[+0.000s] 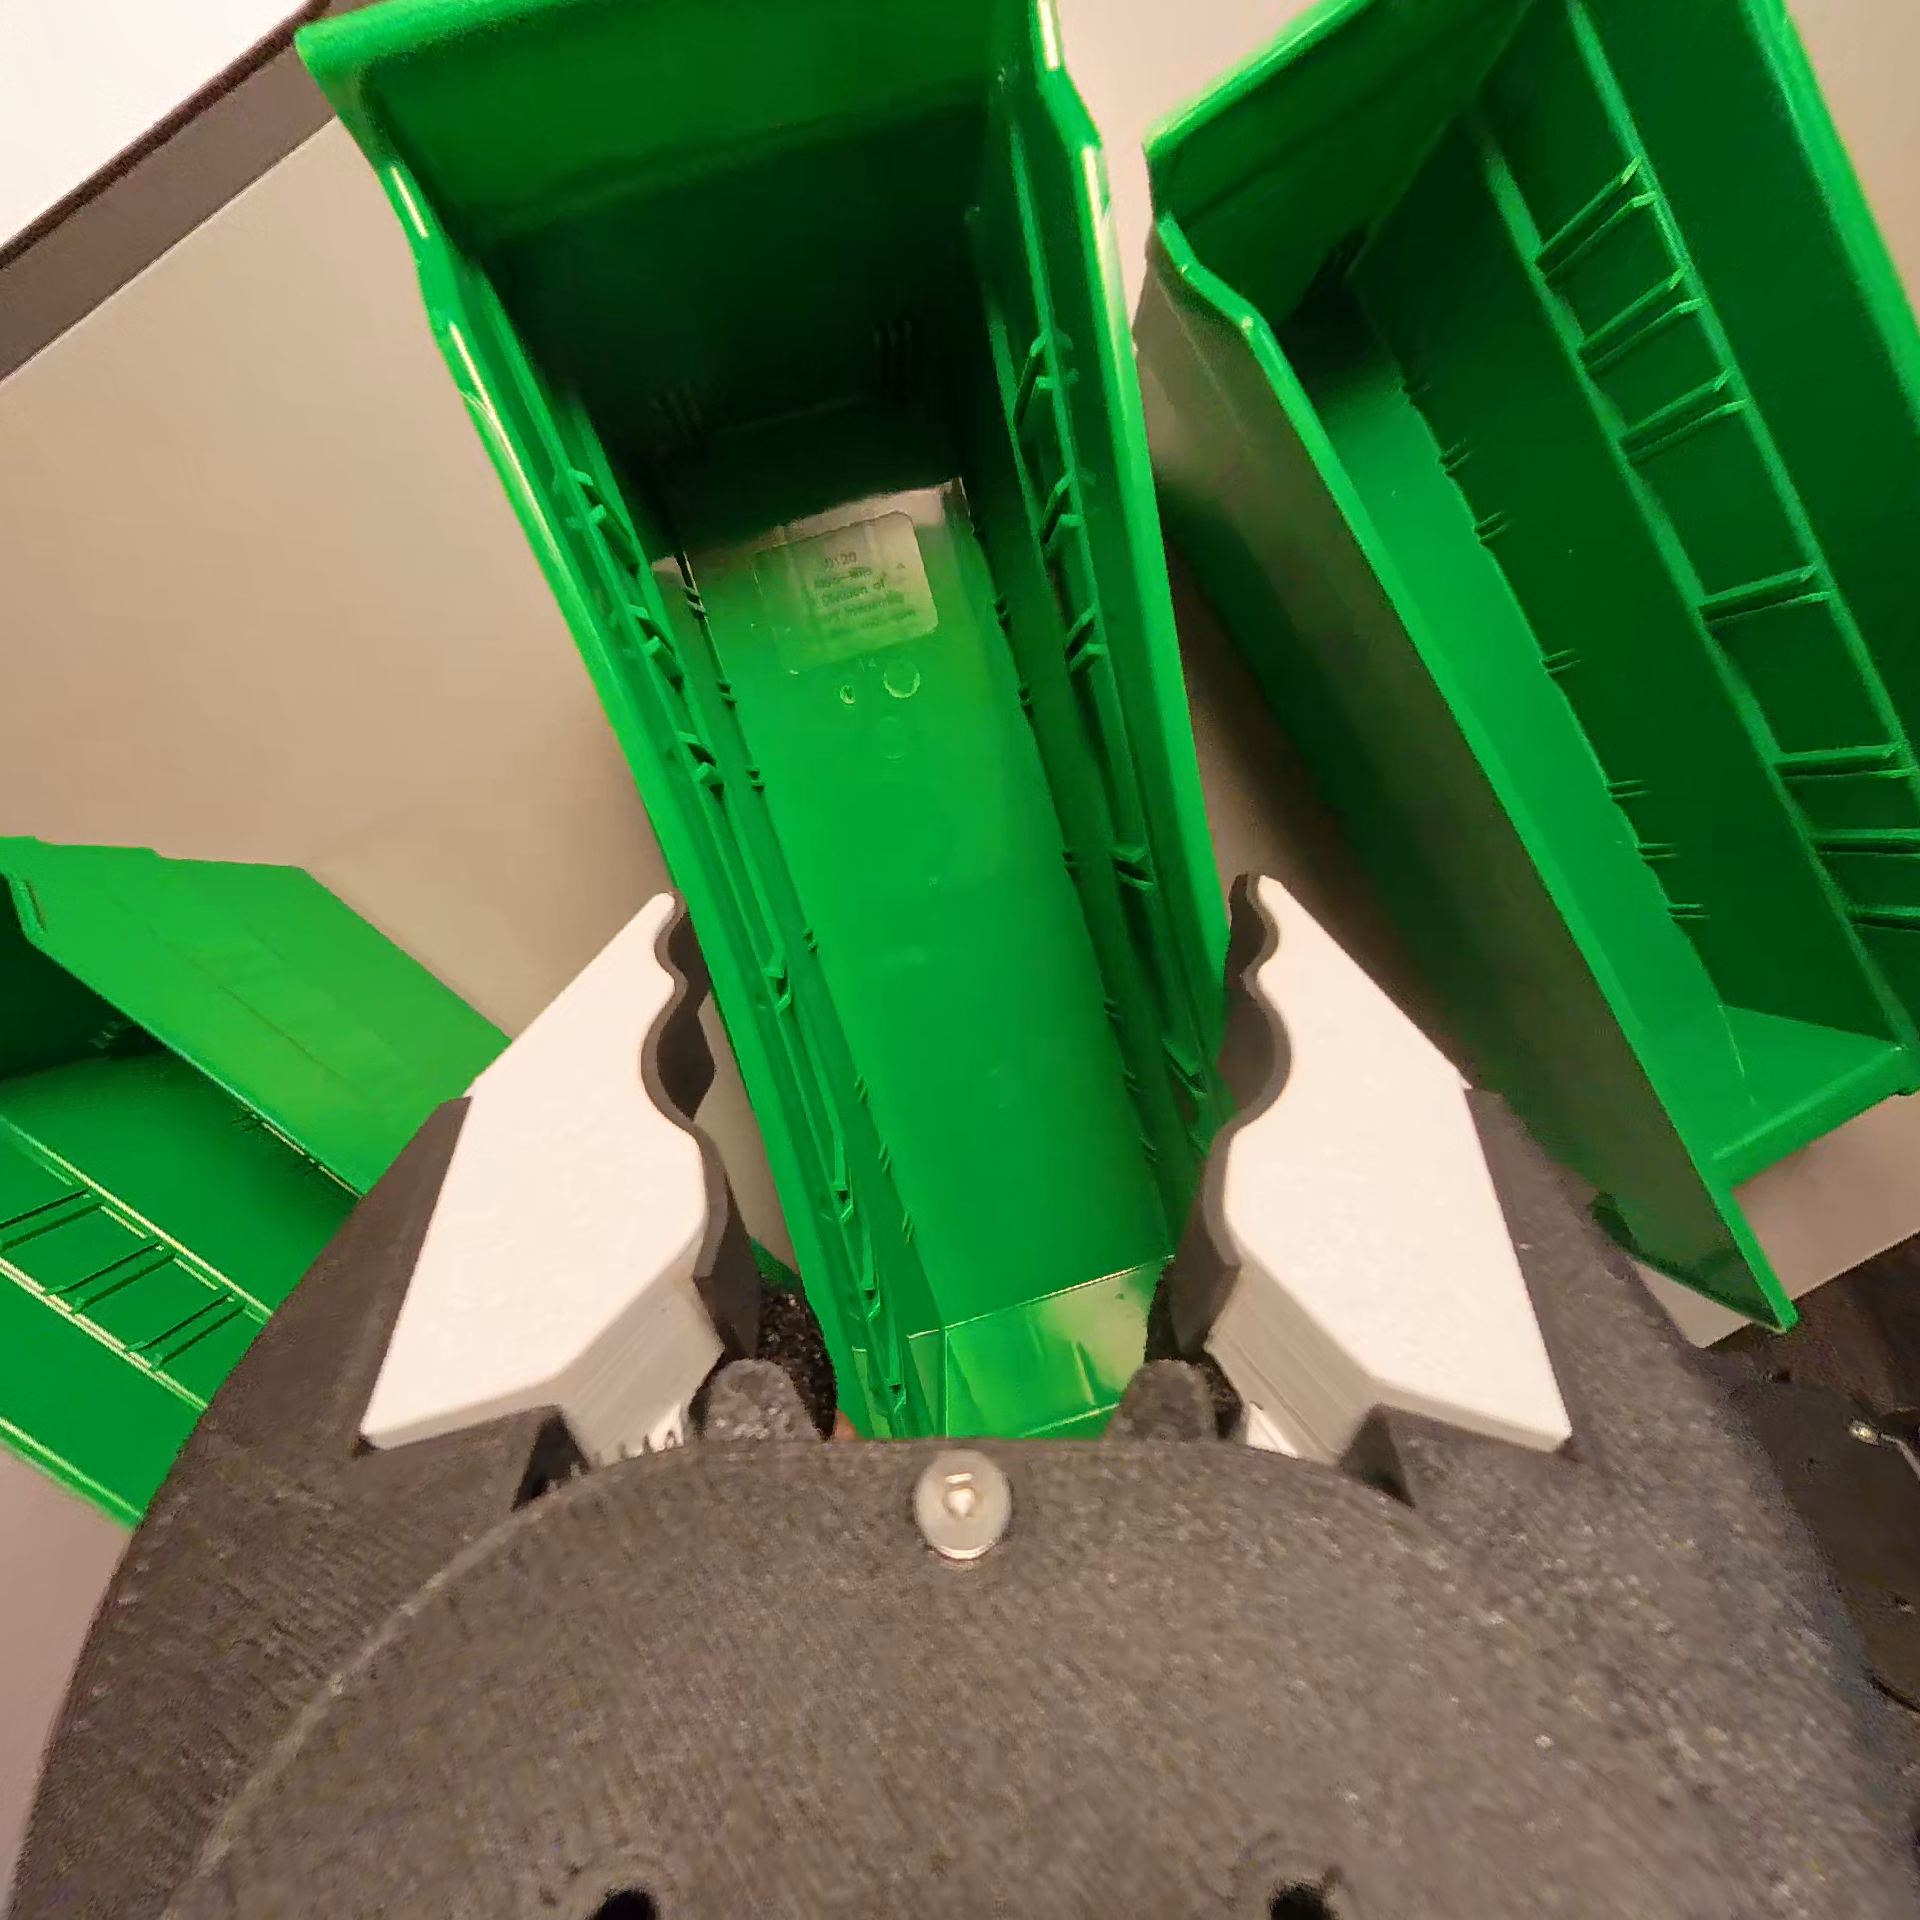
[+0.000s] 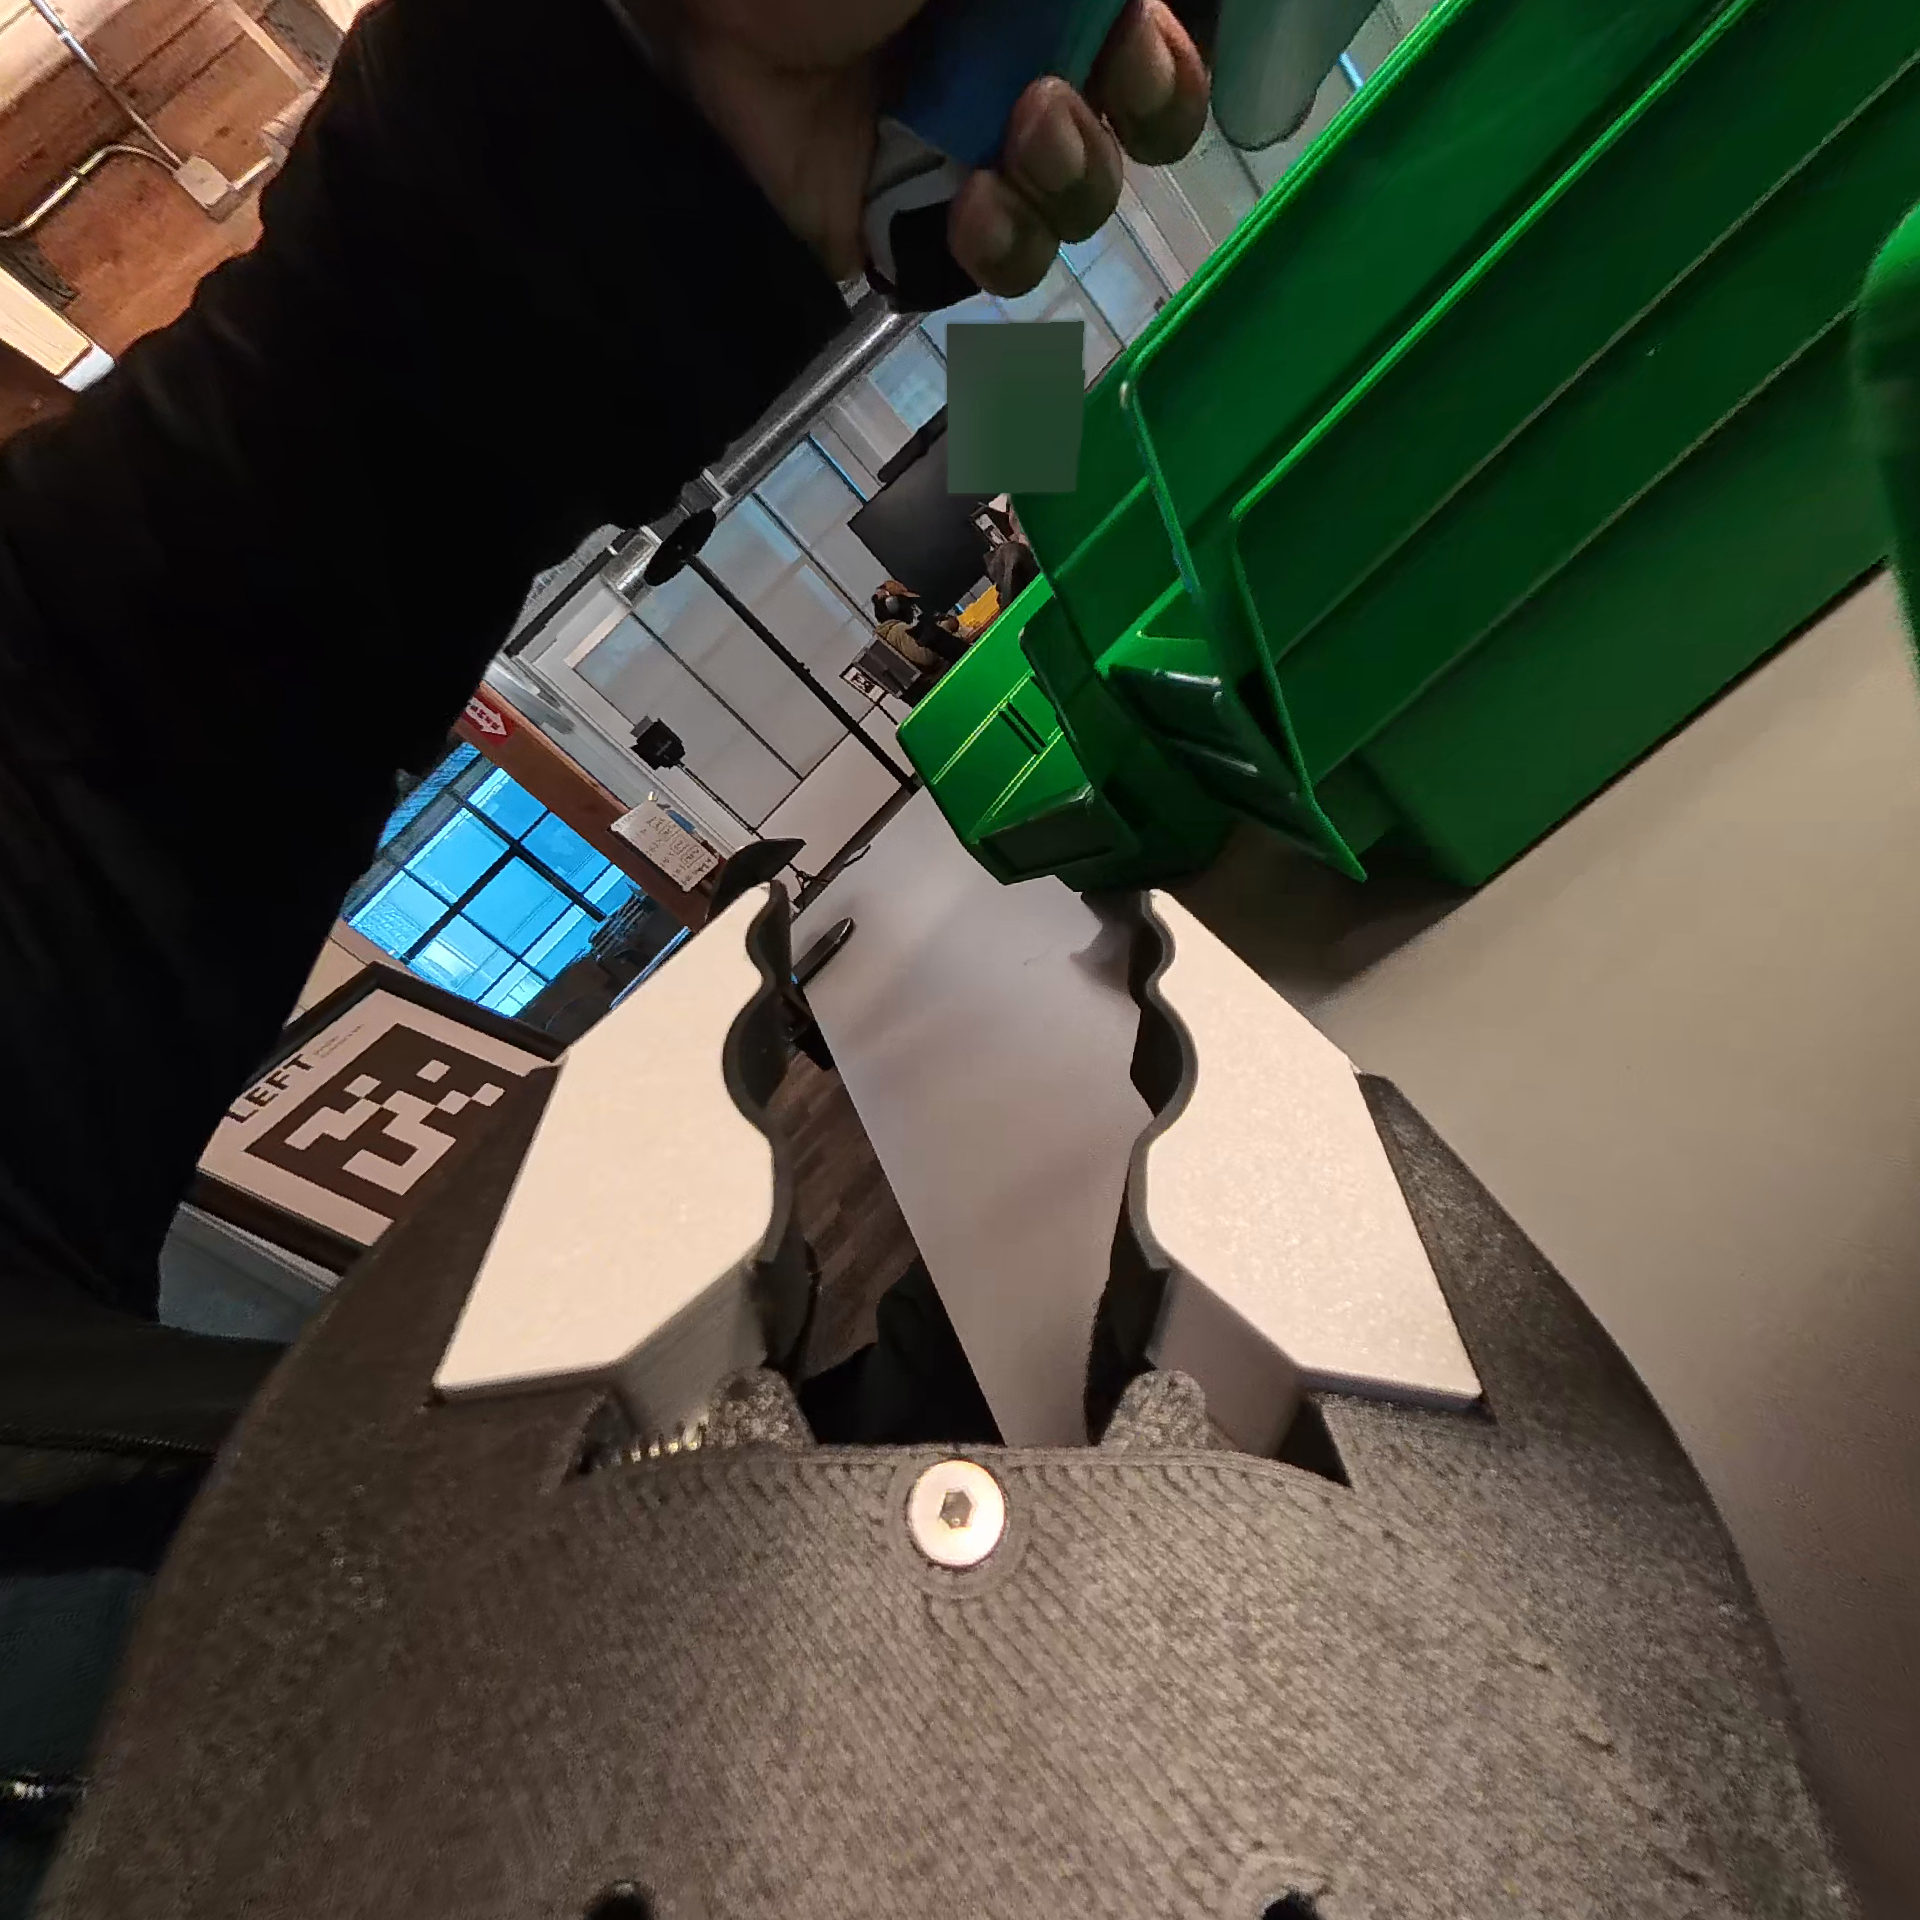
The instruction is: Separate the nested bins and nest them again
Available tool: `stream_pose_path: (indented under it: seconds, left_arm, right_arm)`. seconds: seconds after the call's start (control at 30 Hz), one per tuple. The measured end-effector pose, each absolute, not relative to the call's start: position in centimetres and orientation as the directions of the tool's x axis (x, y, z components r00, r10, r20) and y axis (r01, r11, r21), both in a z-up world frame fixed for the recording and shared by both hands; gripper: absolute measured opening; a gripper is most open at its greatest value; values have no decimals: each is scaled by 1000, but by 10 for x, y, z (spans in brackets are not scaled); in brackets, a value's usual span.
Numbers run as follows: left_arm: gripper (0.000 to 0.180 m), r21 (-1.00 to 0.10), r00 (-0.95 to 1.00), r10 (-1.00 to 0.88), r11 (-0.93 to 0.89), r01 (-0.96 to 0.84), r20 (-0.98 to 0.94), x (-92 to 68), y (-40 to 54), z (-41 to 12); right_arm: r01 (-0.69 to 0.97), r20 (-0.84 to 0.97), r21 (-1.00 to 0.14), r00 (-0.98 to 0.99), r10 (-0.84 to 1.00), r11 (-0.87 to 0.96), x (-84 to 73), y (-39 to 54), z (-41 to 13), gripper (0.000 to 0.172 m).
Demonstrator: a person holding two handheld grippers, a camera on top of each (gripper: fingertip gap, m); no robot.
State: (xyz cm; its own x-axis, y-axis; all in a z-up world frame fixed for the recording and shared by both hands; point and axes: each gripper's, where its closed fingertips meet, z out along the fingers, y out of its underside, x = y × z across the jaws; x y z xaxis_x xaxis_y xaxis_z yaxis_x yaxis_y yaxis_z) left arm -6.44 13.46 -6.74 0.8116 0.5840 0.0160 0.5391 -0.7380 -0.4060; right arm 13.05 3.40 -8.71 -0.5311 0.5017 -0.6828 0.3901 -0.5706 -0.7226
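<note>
In the left wrist view, a long green bin [image 1: 914, 790] lies lengthwise between the fingers of my left gripper [image 1: 966, 899], open side towards the camera. Its near end reaches into the gripper's throat. Both pads [image 1: 1247, 997] lie against its long side walls, so the gripper is shut on it. A second green bin [image 1: 1558, 540] lies to the right and a third [image 1: 156, 1091] at the lower left. My right gripper [image 2: 961, 899] is open and empty, low over the table [image 2: 1558, 1143]. Green bins [image 2: 1455, 540] stand just beyond its fingertips at the upper right.
The beige table [image 1: 260, 540] ends at a dark edge [image 1: 156, 177] at the upper left. In the right wrist view, a person's hand [image 2: 987, 177] grips a blue handle above the bins, with a dark sleeve [image 2: 364, 520] at left. A black-and-white marker board [image 2: 364, 1122] is at the lower left.
</note>
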Motion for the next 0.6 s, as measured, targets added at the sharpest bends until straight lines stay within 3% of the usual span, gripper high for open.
stream_pose_path:
  seconds: [0.2, 0.6]
  left_arm:
    - [119, -379, 822, 570, -763, 523, -14, -59, 126, -73]
    - [118, -391, 823, 566, -768, 507, -44, -58, 121, -70]
  right_arm:
    - [384, -683, -721, -535, 498, -577, 131, 35, -86, 65]
    - [377, -684, -719, -537, 495, -584, 132, 36, -85, 64]
